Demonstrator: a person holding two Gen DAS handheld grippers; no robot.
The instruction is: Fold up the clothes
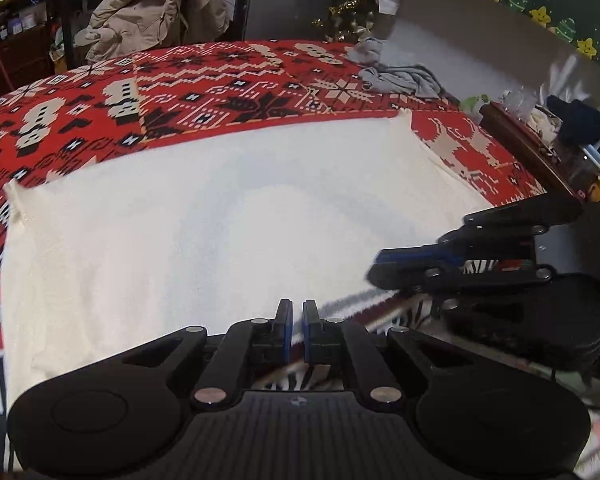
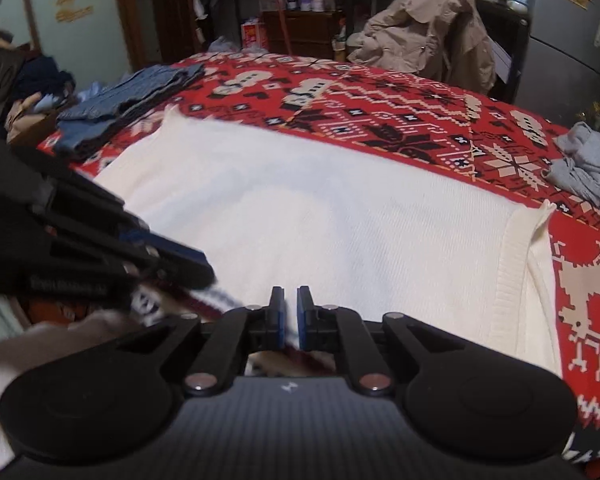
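A white knitted garment lies spread flat on a red patterned blanket. In the left wrist view my left gripper sits at the garment's near edge, shut with a strip of the hem pinched between its blue pads. My right gripper holds the same near edge further right, shut on white fabric that shows between its pads. Each gripper shows in the other's view: the right one at the right, the left one at the left. The hem under both grippers is mostly hidden.
A crumpled grey garment lies at the blanket's far right. Folded blue jeans are stacked at the far left. A beige coat hangs on a chair behind. A cluttered wooden box stands at the right.
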